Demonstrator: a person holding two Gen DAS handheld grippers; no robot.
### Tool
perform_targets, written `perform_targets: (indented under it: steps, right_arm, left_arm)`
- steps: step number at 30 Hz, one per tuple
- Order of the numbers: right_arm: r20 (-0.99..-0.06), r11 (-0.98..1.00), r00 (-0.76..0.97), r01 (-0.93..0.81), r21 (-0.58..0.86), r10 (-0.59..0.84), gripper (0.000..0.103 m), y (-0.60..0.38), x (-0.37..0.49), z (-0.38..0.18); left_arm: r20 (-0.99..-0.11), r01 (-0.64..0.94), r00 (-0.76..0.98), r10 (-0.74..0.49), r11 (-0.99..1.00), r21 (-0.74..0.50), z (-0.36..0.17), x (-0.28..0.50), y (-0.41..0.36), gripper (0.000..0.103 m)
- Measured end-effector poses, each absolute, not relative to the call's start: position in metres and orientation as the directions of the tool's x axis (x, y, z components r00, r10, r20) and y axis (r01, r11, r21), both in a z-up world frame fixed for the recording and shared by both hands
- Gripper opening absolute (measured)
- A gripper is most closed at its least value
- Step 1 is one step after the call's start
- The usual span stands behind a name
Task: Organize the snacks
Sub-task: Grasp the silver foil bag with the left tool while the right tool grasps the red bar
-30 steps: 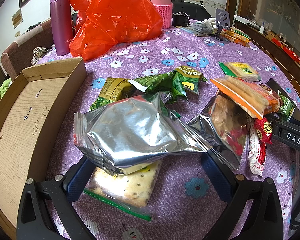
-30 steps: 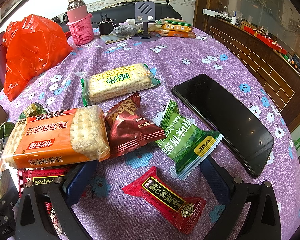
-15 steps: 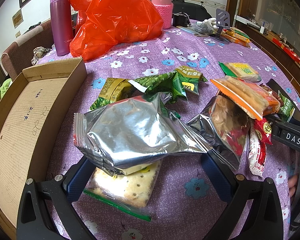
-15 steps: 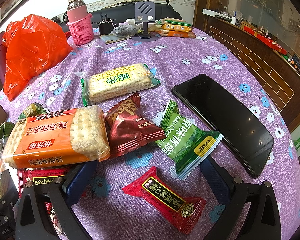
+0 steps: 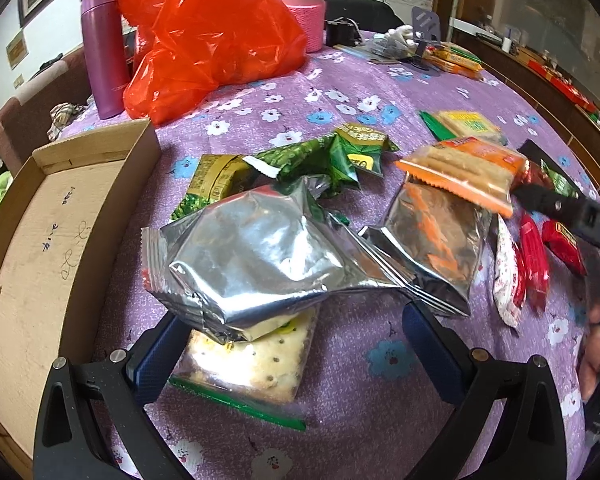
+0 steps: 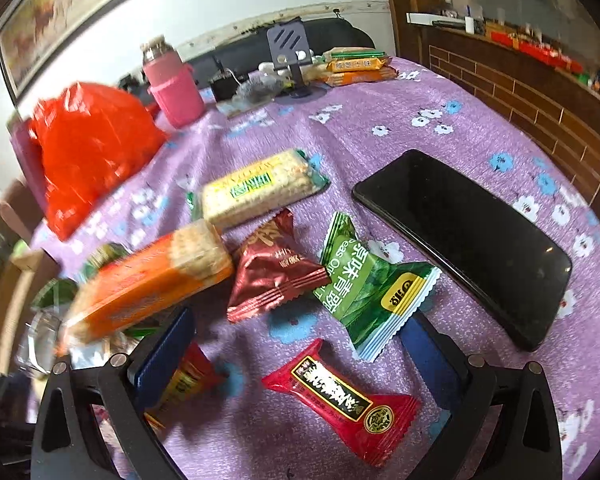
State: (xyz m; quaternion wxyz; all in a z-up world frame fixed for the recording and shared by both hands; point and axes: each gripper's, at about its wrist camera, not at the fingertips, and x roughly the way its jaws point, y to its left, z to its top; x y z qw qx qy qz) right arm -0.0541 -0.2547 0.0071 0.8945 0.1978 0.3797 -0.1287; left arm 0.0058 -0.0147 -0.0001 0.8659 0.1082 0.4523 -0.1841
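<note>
Purple flowered tablecloth (image 5: 340, 364) under everything, snacks scattered all over it. Your left gripper (image 5: 296, 344) is spread wide with nothing pinched; a crumpled silver foil bag (image 5: 252, 260) sits just ahead between the fingers, lying on top of a clear-wrapped cracker pack (image 5: 252, 364), so most of that pack is hidden. To its left, an open cardboard box (image 5: 40, 240), cut off by the frame edge.

Your right gripper (image 6: 296, 344) is wide open too, holding nothing. A red candy packet (image 6: 340, 400) lies between its fingers, with a green seaweed packet (image 6: 372, 288) and a maroon packet (image 6: 272, 276) just beyond. The orange cracker pack (image 6: 152, 280) on the left is badly motion-blurred, can't read the label. Another red wrapper (image 6: 184, 380) is half hidden behind the left finger. Black phone (image 6: 464, 240) lies off to the right, and a red plastic bag (image 6: 88, 152) sits at the back.
</note>
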Motion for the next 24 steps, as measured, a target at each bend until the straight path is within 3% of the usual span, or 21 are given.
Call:
perform_targets:
  steps: [2,4,6,8,10,13,18,20,24]
  right_arm:
    - [-0.695,0.883,0.716,0.364,0.297,-0.061,0.097,-0.256,-0.06,0.014]
    - [-0.635,0.879,0.772,0.328,0.347,-0.038,0.091,-0.257,-0.069,0.025]
    - [-0.59,0.876,0.807,0.301,0.376,-0.024,0.087,-0.257,-0.076,0.033]
    - [-0.544,0.874,0.839,0.273,0.402,-0.011,0.086,-0.257,-0.084,0.041]
    - [-0.529,0.883,0.849,0.244,0.402,0.007,0.086,-0.253,-0.085,0.045]
    - [-0.555,0.903,0.828,0.174,0.393,0.082,0.082,-0.237,-0.078,0.044]
    - [-0.65,0.921,0.741,0.118,0.372,0.168,0.064,-0.218,-0.064,0.025]
    - [-0.669,0.903,0.708,0.105,0.417,0.227,0.064,-0.22,-0.061,0.017]
    - [-0.712,0.921,0.666,0.098,0.377,0.221,0.064,-0.213,-0.064,0.012]
  left_arm:
    - [-0.801,0.425,0.55,-0.236,0.905,0.026,0.006,0.001,-0.014,0.1]
    - [-0.758,0.421,0.601,-0.253,0.907,0.031,0.017,-0.006,-0.009,0.09]
    - [-0.727,0.42,0.623,-0.289,0.908,0.0,0.025,-0.01,-0.002,0.089]
    - [-0.71,0.419,0.627,-0.322,0.907,-0.041,0.031,-0.009,0.004,0.082]
    - [-0.697,0.414,0.626,-0.35,0.906,-0.082,0.035,-0.008,0.012,0.065]
    - [-0.697,0.396,0.608,-0.38,0.906,-0.149,0.036,-0.001,0.022,0.06]
    - [-0.659,0.332,0.636,-0.401,0.913,-0.235,0.044,0.007,0.045,0.05]
    - [-0.649,0.322,0.648,-0.398,0.916,-0.239,0.046,0.007,0.049,0.05]
    - [-0.668,0.329,0.633,-0.391,0.917,-0.225,0.043,0.01,0.044,0.051]
